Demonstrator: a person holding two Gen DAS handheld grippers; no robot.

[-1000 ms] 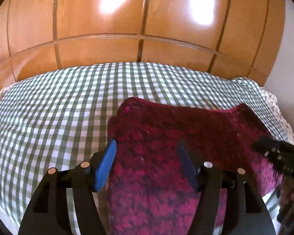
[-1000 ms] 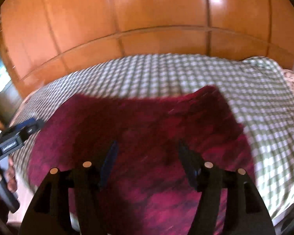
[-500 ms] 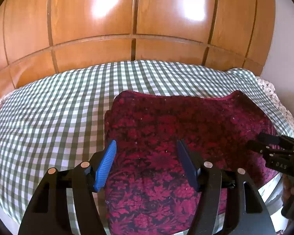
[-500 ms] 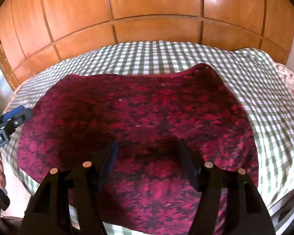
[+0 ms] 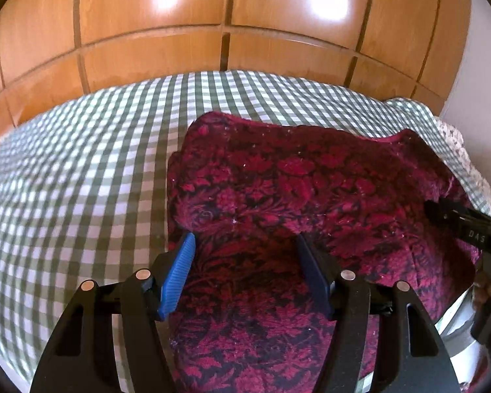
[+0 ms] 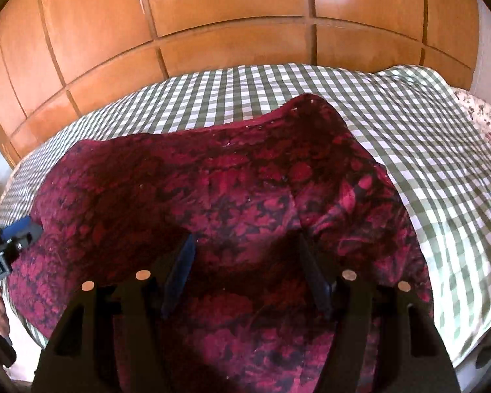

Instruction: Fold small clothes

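Note:
A dark red cloth with a black floral pattern [image 5: 311, 190] [image 6: 212, 190] lies spread on the green-and-white checked bed sheet [image 5: 81, 170] [image 6: 425, 137]. My left gripper [image 5: 244, 242] hovers open over the cloth's near left part, its blue pads wide apart with nothing pinched. My right gripper [image 6: 245, 242] stands open over the cloth's near right part, likewise holding nothing. In the left wrist view the right gripper [image 5: 458, 222] shows at the right edge. In the right wrist view the left gripper [image 6: 13, 235] shows at the left edge. A crease runs down the cloth's middle.
Glossy wooden wardrobe panels [image 5: 212, 32] [image 6: 245, 32] rise just behind the bed. A flowered white fabric [image 5: 455, 137] [image 6: 484, 121] lies at the bed's right end. The bed's near edge drops off below both grippers.
Both grippers have sunk closer to the red cloth, which now fills more of each view. Their jaws kept the same width.

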